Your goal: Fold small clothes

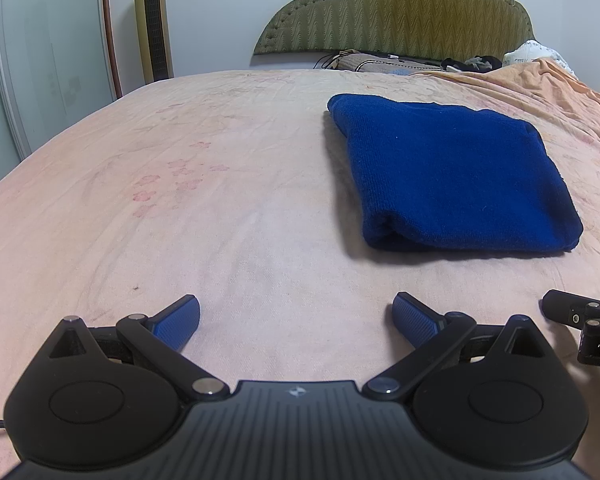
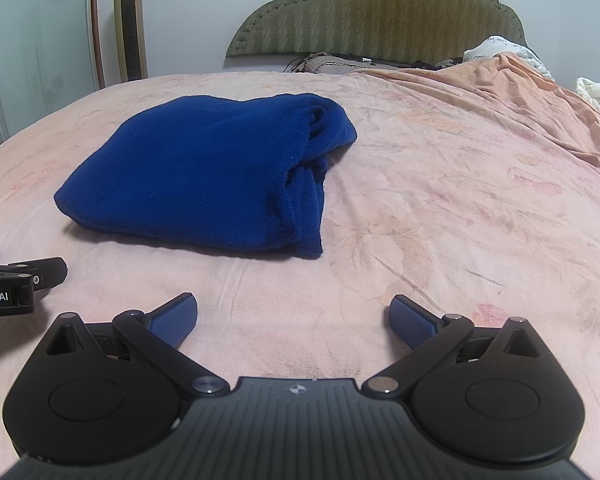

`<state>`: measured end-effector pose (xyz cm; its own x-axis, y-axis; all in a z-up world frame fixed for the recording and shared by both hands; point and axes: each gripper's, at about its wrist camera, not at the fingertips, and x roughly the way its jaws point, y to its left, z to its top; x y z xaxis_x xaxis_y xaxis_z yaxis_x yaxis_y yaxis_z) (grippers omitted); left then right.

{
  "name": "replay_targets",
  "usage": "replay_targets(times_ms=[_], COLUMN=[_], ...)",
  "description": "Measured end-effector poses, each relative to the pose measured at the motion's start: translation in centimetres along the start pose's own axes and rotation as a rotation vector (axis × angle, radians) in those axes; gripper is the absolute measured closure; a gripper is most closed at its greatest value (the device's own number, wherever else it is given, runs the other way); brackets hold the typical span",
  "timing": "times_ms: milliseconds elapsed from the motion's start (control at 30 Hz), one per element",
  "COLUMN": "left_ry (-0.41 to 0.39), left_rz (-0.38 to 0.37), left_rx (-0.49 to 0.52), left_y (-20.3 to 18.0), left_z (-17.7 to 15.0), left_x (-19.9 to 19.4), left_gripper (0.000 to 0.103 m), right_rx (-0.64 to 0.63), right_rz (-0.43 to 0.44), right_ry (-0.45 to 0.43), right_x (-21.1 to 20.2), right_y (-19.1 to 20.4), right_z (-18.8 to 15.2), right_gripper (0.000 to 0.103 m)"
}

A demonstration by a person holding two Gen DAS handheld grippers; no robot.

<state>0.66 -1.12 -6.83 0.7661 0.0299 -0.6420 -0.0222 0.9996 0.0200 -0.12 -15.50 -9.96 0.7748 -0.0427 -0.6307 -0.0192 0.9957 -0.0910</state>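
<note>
Left tool (image 1: 296, 322): fingers spread wide, nothing between them; it hangs low over the bare sheet, short of the garment; the garment lies ahead and to its right.
Right tool (image 2: 294, 322): fingers likewise spread and empty; low over the sheet; the garment lies ahead and to its left; the two tools sit side by side, near each other but apart.
Garment (image 2: 204, 176): blue knit, lying as a thick folded bundle on the bed (image 1: 180, 200), between the lines of the two tools; top face fairly flat; left edge is a smooth rounded fold.
Loose side (image 2: 308, 196): on the right, several layer ends and a hem show, bunched and uneven near the far corner.
Stage: by my reading, the fold looks nearly or fully done; perhaps only tidying remains.
Risk, layers: a pinch on the loose side could catch only the top layer; lifting that would peel the bundle open.
Risk, sheet: the sheet is soft and wrinkled; a low grasp could nip it along with the knit and drag the bundle.
Risk, thickness: the bulky knit may spring back if pressed unevenly.
Far end: headboard (image 1: 396, 12), pillows and a rumpled cover (image 2: 500, 84), well apart from the garment.
</note>
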Motion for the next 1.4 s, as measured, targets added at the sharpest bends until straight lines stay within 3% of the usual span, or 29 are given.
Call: replay_targets(times_ms=[633,800,967,1400], left_ry=[0.001,0.006,-0.009,-0.008], left_rz=[-0.001,-0.018,-0.010,0.002], left_rx=[0.000,0.021,0.031,0.001], left_y=[0.0,0.0,0.2,0.9], left_z=[0.0,0.1,0.1,0.6], left_x=[0.0,-0.5,-1.7,-2.4], left_gripper=[0.000,0.000,0.000,0.000], right_rx=[-0.001,0.001,0.053,0.015], right_rz=[-0.004,-0.041,0.008,-0.001], right_ry=[-0.002,-0.012,0.005,0.017], right_x=[0.0,-0.8,-2.1,-2.6], right_y=[0.0,0.3,0.0,0.9], right_z=[0.0,0.0,0.2,0.2], right_gripper=[0.000,0.000,0.000,0.000])
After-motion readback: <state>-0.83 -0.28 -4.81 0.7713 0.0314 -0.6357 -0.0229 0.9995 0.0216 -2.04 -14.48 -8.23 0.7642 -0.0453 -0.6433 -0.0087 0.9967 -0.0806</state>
